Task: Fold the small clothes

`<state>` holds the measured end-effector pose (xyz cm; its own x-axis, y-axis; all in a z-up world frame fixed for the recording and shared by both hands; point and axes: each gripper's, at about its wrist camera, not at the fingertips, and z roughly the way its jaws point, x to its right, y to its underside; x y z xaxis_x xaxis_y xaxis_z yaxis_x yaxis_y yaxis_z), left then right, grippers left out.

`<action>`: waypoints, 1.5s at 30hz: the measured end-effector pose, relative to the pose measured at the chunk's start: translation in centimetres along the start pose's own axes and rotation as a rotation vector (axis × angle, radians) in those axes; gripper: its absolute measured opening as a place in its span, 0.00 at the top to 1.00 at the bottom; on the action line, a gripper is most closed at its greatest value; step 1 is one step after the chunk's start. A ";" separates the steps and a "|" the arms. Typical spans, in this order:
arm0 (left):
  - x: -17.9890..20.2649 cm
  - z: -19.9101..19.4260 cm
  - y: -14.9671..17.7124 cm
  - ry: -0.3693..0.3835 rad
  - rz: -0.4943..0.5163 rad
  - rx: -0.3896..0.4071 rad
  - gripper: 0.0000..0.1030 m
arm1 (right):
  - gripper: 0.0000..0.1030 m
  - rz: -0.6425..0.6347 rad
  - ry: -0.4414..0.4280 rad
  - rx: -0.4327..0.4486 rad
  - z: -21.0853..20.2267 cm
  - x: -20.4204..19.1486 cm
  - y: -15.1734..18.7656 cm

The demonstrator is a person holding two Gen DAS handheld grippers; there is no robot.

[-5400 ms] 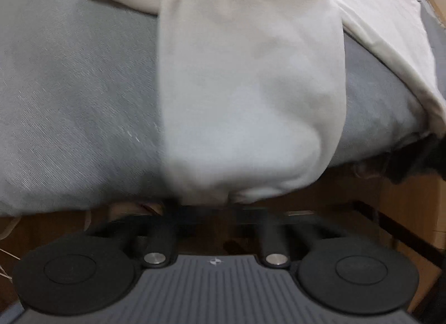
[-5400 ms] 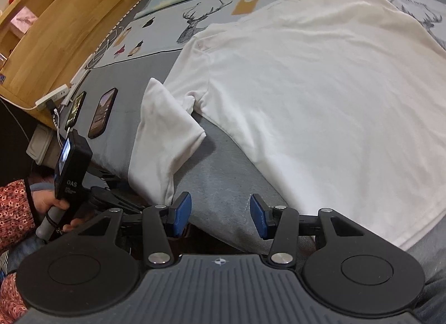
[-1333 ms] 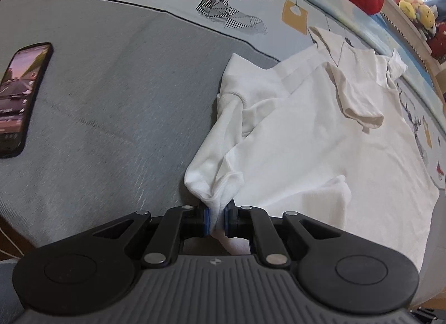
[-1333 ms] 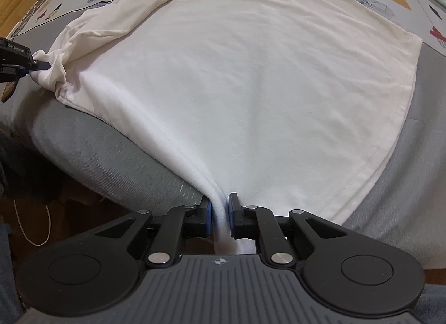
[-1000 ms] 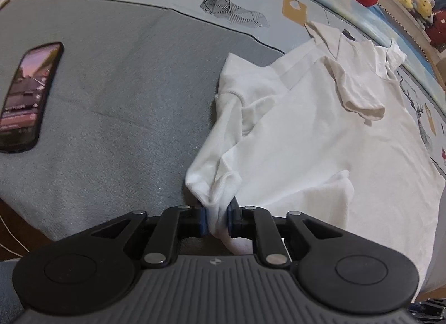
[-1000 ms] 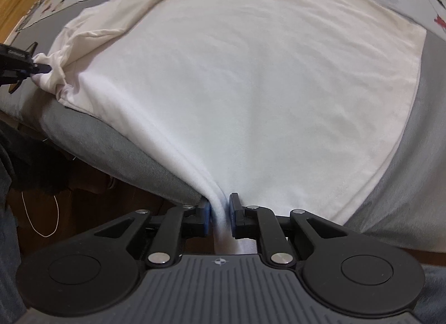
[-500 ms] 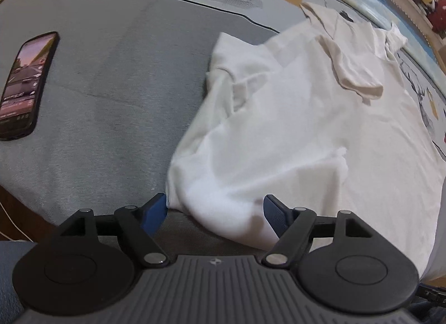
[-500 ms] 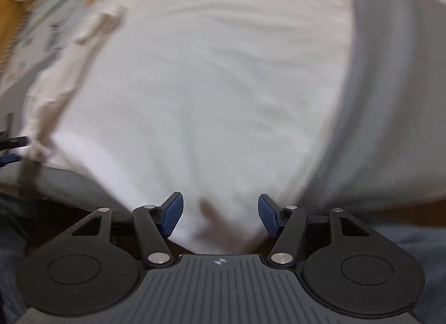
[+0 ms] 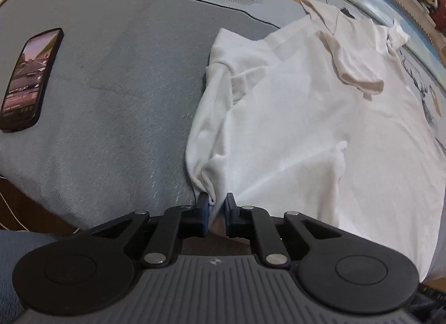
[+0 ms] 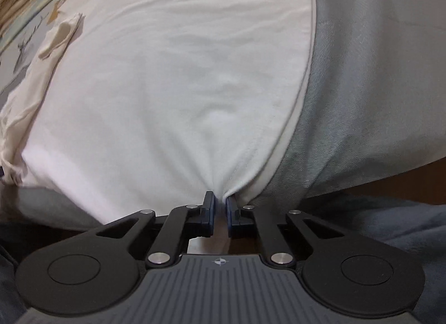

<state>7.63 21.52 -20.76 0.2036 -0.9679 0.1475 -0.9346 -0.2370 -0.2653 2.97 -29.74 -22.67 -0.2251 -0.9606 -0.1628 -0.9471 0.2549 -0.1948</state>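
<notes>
Nowhere is writing legible; the white shirt (image 9: pixel 292 117) lies rumpled on the bed (image 9: pixel 111 87), its near edge pinched by the closing left tool (image 9: pixel 214 205) and right tool (image 10: pixel 220 204).

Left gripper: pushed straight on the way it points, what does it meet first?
The white cotton shirt: the left gripper is closing its jaws on the shirt's bunched edge. Right under that probably lies the grey bed cover.

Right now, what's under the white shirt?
The white shirt lies on a grey blanket, which shows around its edges in both views. Whatever is beneath its middle is covered. A phone lies apart on the blanket, not under it.
</notes>
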 end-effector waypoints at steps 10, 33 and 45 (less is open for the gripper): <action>-0.5 -2.8 -0.8 -0.002 0.041 0.077 0.34 | 0.41 -0.109 0.102 0.075 -1.7 -3.7 0.5; -1.8 -0.6 -10.9 0.083 -0.118 0.260 0.15 | 0.34 -1.153 -0.071 0.413 5.9 -32.4 -9.3; -1.6 0.2 -10.5 0.050 -0.086 0.247 0.15 | 0.89 -0.747 -0.175 0.433 3.3 -32.0 -20.1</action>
<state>17.14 25.53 -18.39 0.2586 -0.9396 0.2244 -0.8138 -0.3371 -0.4735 29.93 -3.77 -16.80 0.4902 -0.8715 0.0143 -0.6551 -0.3793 -0.6534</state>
